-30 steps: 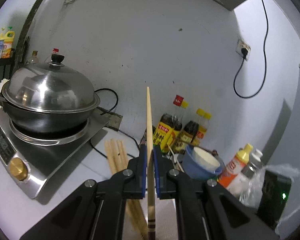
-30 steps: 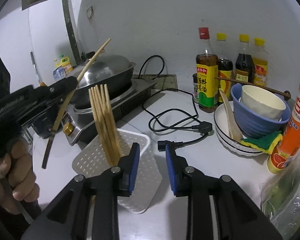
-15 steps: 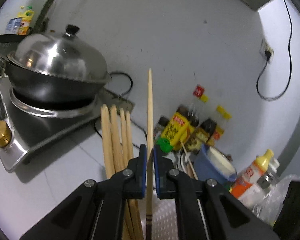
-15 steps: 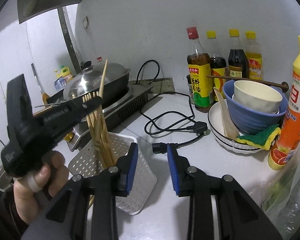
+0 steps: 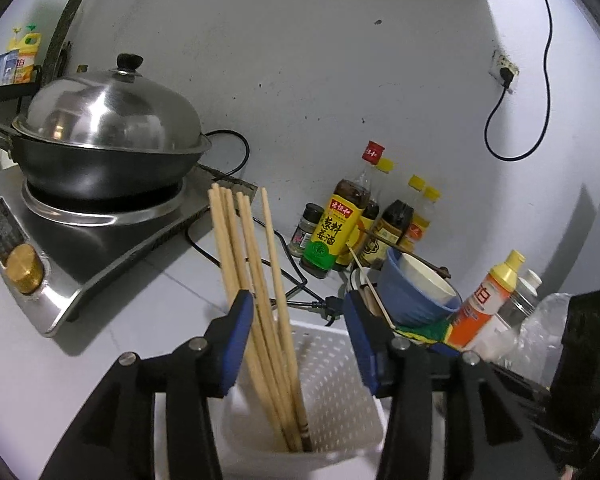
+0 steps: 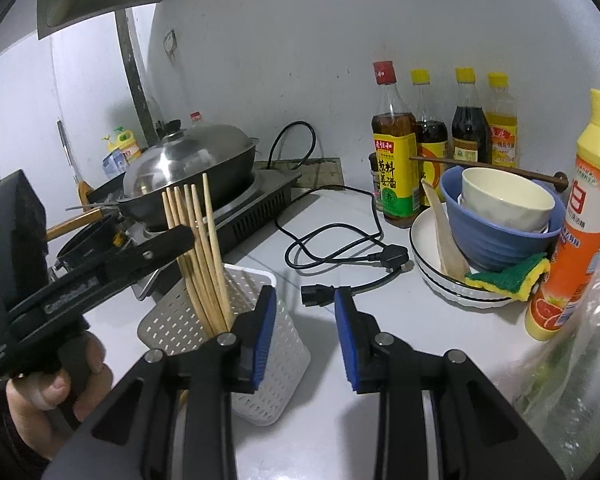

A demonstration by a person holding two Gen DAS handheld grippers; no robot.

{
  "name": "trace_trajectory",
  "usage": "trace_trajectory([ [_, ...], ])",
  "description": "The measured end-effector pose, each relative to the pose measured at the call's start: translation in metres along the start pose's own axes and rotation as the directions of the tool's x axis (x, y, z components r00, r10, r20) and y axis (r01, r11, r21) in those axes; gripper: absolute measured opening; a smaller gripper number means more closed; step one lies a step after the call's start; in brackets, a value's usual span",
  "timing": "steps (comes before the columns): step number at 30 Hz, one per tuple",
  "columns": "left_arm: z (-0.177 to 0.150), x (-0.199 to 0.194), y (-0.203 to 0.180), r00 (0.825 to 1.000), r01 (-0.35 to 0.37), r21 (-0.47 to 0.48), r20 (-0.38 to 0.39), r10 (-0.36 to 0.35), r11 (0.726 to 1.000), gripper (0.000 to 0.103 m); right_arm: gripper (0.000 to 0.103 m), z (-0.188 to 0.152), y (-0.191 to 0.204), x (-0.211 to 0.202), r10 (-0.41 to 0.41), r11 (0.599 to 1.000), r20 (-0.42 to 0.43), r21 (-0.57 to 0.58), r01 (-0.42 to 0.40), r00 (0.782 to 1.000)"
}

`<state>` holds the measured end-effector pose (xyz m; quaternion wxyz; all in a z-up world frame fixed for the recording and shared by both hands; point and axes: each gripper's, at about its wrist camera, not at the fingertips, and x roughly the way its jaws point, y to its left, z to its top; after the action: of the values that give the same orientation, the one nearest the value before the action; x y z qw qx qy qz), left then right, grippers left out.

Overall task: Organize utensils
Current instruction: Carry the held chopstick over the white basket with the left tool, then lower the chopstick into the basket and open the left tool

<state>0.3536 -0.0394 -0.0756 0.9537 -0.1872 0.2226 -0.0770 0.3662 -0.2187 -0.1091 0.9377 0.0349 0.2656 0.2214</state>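
My left gripper (image 5: 298,320) hangs just above the white perforated plastic utensil holder (image 5: 332,384), its blue-padded jaws spread wide and holding nothing. Between them rises the bundle of pale wooden chopsticks (image 5: 260,300), standing nearly upright in the holder's near-left corner, butt ends down, narrow tips up and leaning slightly left, away from me. My right gripper (image 6: 305,330) is also wide open and empty, with the holder (image 6: 236,320) just left of its left finger and the chopsticks (image 6: 204,256) beyond it.
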Motion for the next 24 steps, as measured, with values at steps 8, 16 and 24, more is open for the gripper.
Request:
trace_trajectory([
  [8,0.004,-0.030,0.014,1.000,-0.022,0.015,0.015,0.022,1.000,0.047,0.028,0.001,0.018,-0.017,-0.029,1.000,0.010,-0.009,0.030,1.000],
  [16,-0.001,-0.059,0.028,1.000,-0.012,0.023,0.000,0.012,1.000,0.047,0.028,-0.001,0.046,-0.035,-0.029,0.998,0.023,-0.051,0.030,0.999],
  [24,-0.006,-0.083,0.044,1.000,-0.026,0.013,0.002,0.026,1.000,0.049,0.029,-0.005,0.072,-0.044,-0.015,0.996,0.020,-0.083,0.017,1.000],
])
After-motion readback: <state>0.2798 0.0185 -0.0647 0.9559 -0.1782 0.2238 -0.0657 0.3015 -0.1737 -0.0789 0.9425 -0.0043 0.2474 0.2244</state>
